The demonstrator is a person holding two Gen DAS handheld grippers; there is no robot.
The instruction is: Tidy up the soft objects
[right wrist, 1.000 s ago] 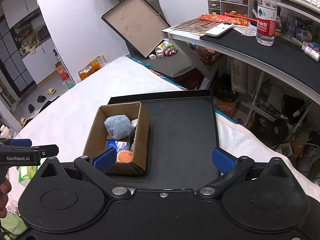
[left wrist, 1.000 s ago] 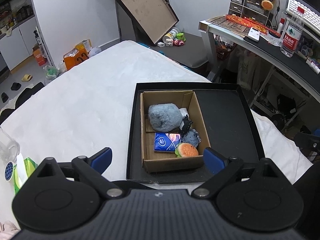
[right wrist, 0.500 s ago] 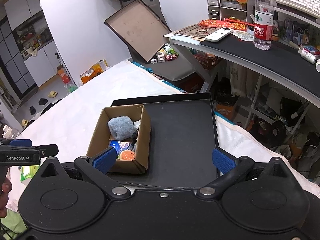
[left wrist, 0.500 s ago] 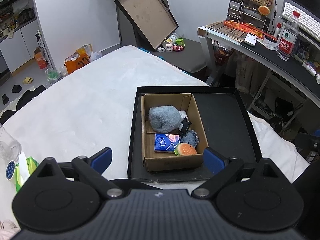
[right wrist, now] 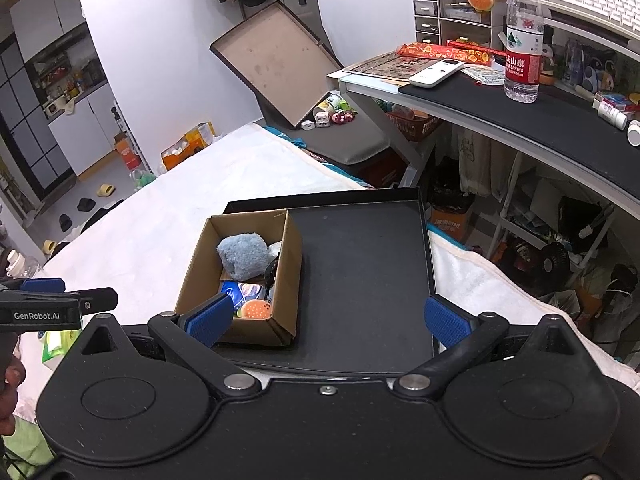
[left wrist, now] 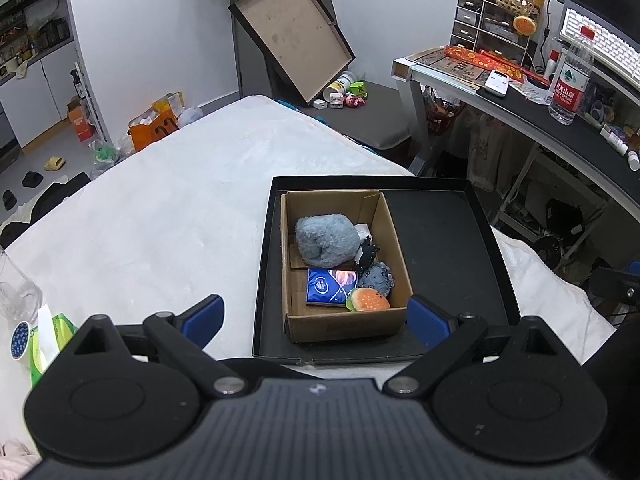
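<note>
A cardboard box (left wrist: 372, 325) (right wrist: 291, 280) stands in the left half of a black tray (left wrist: 440, 240) (right wrist: 360, 280) on the white bed. Inside lie a grey-blue plush (left wrist: 326, 237) (right wrist: 242, 254), a blue tissue pack (left wrist: 330, 286) (right wrist: 240, 292), a small dark blue plush (left wrist: 376, 277), a burger toy (left wrist: 368, 300) (right wrist: 256, 310) and a small black item (left wrist: 366, 254). My left gripper (left wrist: 314, 316) is open and empty, above the near edge of the tray. My right gripper (right wrist: 328, 318) is open and empty too, above the tray's near side. The left gripper's body (right wrist: 52, 304) shows at the left edge of the right wrist view.
The white bed (left wrist: 160, 220) stretches to the left and far side. A green tissue pack (left wrist: 48, 340) lies near the left. On the right is a desk (right wrist: 540, 120) with a water bottle (right wrist: 522, 40) and a remote (right wrist: 436, 72). A box lid (left wrist: 292, 36) leans on the wall.
Both grippers have drawn back and risen a little, so the tray and box look smaller and farther. Nothing in the box has moved. Both stay open.
</note>
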